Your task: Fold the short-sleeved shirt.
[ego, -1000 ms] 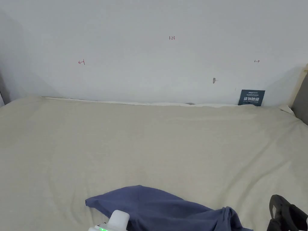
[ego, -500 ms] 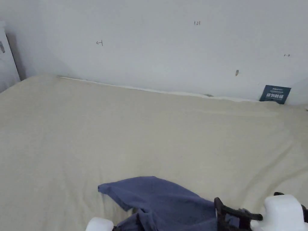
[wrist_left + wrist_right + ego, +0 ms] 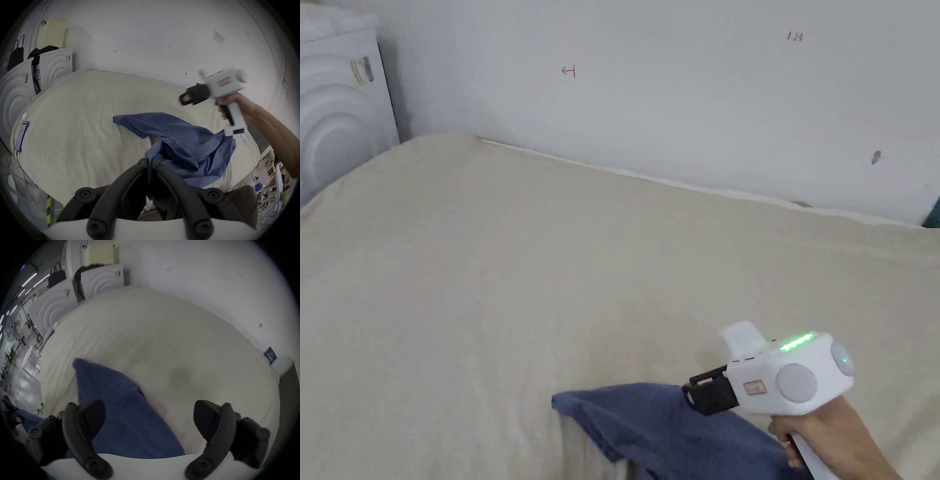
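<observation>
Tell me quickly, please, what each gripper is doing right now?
Left gripper: jaws shut on the blue shirt, pinching a bunched fold.
Right gripper: jaws open, holding nothing, above the shirt on the bed.

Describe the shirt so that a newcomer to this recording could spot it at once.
Find the wide cream bed against the white wall. On its near edge lies the blue shirt, crumpled and pinched in the left gripper: the one dark, coloured cloth on the pale sheet.

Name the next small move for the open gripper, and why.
Probably bring the right gripper down onto the far sleeve end of the blue shirt: its jaws are open and empty above the bunched cloth, while the left gripper pinches another edge.
</observation>
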`<state>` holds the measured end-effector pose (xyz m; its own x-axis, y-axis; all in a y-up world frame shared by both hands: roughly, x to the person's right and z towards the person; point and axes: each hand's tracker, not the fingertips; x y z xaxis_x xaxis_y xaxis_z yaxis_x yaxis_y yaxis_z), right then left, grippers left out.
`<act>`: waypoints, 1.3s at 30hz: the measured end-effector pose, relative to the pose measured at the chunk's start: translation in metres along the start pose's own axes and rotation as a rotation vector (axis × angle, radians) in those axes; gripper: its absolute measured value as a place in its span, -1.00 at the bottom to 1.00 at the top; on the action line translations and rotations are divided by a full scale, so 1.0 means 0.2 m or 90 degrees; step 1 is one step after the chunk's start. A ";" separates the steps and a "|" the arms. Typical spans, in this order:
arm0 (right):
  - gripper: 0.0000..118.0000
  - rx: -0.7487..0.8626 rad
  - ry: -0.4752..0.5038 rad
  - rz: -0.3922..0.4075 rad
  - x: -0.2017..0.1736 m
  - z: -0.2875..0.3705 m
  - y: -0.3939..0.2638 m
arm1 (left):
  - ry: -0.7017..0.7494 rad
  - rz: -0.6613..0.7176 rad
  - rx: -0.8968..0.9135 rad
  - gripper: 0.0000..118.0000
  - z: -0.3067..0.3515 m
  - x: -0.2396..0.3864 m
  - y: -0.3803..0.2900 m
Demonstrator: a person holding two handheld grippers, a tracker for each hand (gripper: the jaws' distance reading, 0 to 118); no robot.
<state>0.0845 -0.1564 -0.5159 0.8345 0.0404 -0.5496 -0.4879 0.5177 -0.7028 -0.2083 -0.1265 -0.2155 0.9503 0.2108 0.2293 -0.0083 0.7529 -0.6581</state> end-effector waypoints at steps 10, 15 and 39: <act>0.09 -0.081 0.011 0.026 -0.08 -0.36 0.06 | 0.010 -0.009 -0.015 -0.93 -0.03 -0.04 -0.03; -0.98 -0.032 -0.026 0.062 -0.15 -0.18 -0.01 | 0.020 0.021 -0.024 -0.93 -0.06 -0.07 -0.04; -0.98 0.639 -0.395 -0.278 -0.26 2.56 -0.84 | -0.019 -0.050 0.354 -0.93 0.65 -0.02 1.01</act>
<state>0.2537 0.1927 -0.1379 0.9895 -0.0438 0.1380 0.0399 0.9987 0.0305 -0.2548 0.1062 -0.2557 0.9456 0.1519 0.2877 -0.1078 0.9807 -0.1632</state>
